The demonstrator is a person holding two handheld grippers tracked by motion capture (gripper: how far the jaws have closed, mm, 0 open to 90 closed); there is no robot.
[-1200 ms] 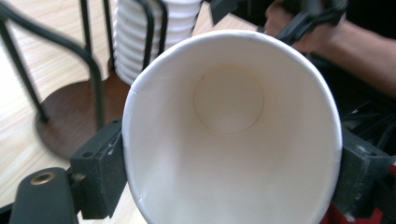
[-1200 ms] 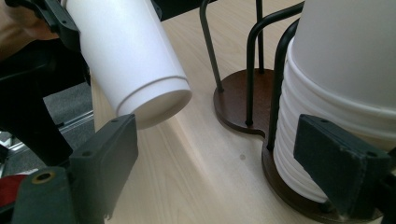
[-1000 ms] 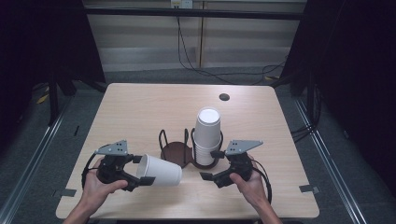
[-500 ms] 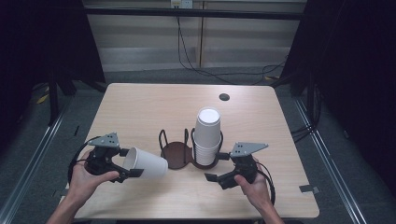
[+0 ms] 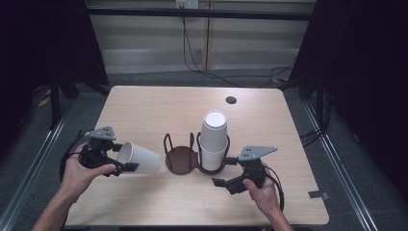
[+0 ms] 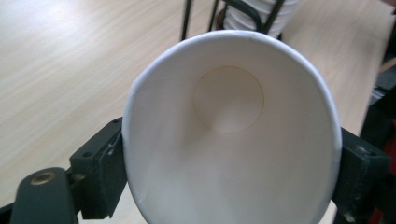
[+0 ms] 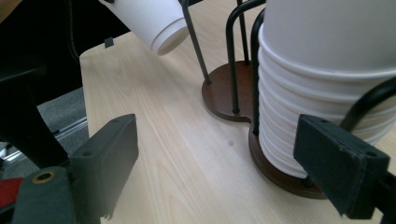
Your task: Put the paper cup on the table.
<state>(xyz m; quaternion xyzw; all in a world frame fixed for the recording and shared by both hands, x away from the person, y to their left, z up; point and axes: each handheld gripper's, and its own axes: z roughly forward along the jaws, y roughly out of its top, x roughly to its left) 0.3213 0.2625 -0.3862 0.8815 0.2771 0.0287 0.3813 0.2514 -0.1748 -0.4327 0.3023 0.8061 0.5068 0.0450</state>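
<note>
The cup (image 6: 231, 140) is thin white paper: very light, easily crushed, and a bit slick on its outside, so I judge it wants only a gentle squeeze. The stiffest place to grip is up by the rolled rim, and that is where the left gripper (image 5: 118, 165) has it. In the left gripper view the two black fingers (image 6: 100, 175) press on opposite sides of the wall just under the rim, the mouth facing the camera and already pushed slightly oval. The cup lies on its side in the air over the near-left part of the worktop (image 5: 144, 110), its base pointing toward the holder (image 5: 182, 159).

The right gripper (image 5: 223, 179) sits lower, near the front of the holder, its fingers (image 7: 109, 149) spread wide with nothing between them; one stands just beside the stack (image 5: 213, 142), not clearly touching.

Farther back, the stack stands upside down in the holder's right ring, the left ring empty.
</note>
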